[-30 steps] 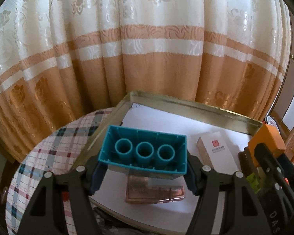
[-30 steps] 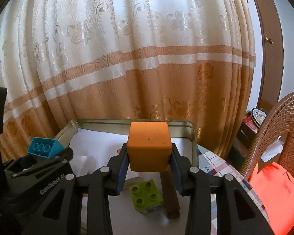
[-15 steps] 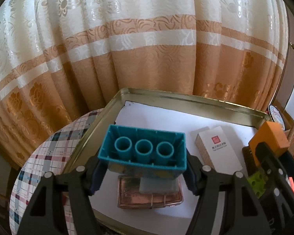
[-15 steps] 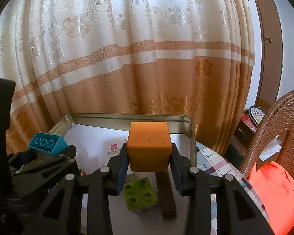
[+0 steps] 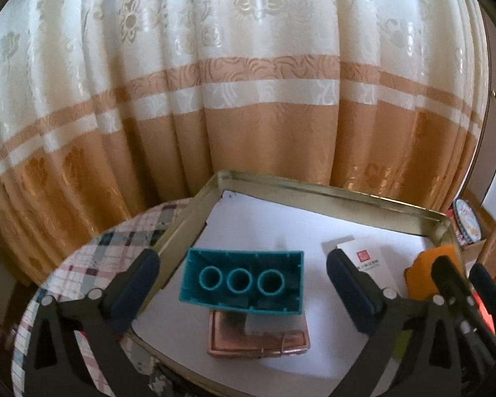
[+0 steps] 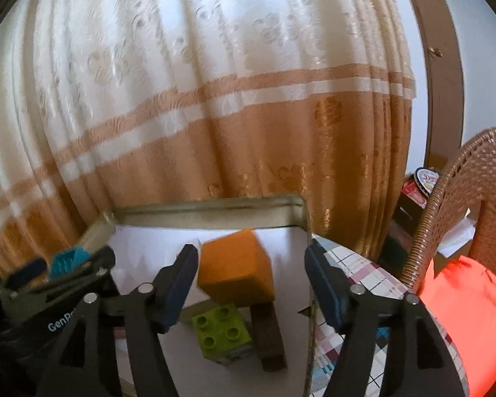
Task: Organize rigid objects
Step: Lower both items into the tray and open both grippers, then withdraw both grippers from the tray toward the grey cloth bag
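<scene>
Both grippers, left (image 5: pixel 244 284) and right (image 6: pixel 249 284), gape wide as your teal brick (image 5: pixel 243 283) and orange cube (image 6: pixel 236 273) drop between their fingers into the tin tray (image 5: pixel 330 192); light, stiff, slick plastic, best regripped across flat sides.

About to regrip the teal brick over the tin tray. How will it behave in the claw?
The teal brick looks like hollow moulded plastic with three tubes inside, so probably stiff and light for its size. Its flat side walls should suit the left claw, though smooth plastic may slip. It is a long block on top of the copper case, so it may tip off.
</scene>
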The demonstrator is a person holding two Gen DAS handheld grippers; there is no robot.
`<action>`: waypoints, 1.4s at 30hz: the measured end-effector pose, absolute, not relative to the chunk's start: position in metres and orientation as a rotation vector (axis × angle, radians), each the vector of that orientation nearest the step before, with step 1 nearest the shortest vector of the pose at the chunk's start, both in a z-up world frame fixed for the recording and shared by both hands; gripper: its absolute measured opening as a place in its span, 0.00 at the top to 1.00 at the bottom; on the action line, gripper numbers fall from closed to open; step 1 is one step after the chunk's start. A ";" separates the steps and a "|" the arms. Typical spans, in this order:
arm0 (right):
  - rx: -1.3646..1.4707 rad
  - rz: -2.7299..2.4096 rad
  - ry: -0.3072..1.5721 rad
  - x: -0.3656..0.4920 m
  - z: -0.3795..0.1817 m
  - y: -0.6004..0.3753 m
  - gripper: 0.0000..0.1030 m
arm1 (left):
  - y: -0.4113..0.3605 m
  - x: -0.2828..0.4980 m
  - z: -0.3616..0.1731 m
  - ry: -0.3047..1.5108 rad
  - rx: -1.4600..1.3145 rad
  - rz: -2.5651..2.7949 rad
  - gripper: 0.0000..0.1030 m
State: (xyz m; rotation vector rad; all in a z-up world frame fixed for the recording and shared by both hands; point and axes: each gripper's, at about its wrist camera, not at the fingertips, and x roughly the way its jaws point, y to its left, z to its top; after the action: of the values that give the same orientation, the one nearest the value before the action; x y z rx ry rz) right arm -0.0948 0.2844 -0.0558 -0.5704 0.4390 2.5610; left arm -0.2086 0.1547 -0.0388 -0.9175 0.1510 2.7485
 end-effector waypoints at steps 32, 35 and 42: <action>-0.211 2.538 0.254 -0.055 -0.035 0.241 0.28 | 0.101 -0.192 -0.032 -0.018 -0.871 2.792 0.01; -0.194 2.525 0.157 -0.055 -0.032 0.230 0.27 | 0.082 -0.185 -0.026 -0.106 -0.847 2.763 0.01; -0.190 2.510 0.107 -0.049 -0.032 0.220 0.21 | 0.014 -0.173 -0.035 -0.182 -0.935 2.784 0.01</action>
State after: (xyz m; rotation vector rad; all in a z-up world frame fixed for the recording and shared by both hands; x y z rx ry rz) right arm -0.0487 0.2205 -0.0322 -0.1900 0.1069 2.5103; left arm -0.1728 0.0138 -0.0348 -0.9346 -0.1822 2.7837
